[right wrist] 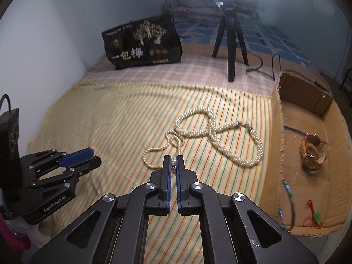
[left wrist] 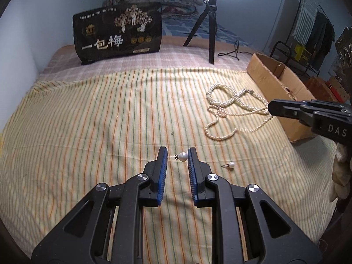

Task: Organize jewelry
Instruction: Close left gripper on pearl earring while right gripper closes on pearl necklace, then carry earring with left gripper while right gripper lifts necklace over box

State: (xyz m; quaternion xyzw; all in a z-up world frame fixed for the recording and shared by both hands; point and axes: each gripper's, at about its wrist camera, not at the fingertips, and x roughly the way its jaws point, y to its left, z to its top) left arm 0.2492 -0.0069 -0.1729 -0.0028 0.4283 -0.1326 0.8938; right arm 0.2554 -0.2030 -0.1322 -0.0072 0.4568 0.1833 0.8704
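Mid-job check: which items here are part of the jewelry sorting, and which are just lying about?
Job items:
- pearl necklace
- pearl earring between the left gripper fingers
- second pearl earring
- cardboard box holding a bangle
- right gripper, shut on a strand

Lying about:
- black bag
- tripod

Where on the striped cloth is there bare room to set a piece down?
Free: the striped cloth left of the left gripper, toward the black bag. Crowded: the pearl necklace beside the cardboard box, and the loose earring.
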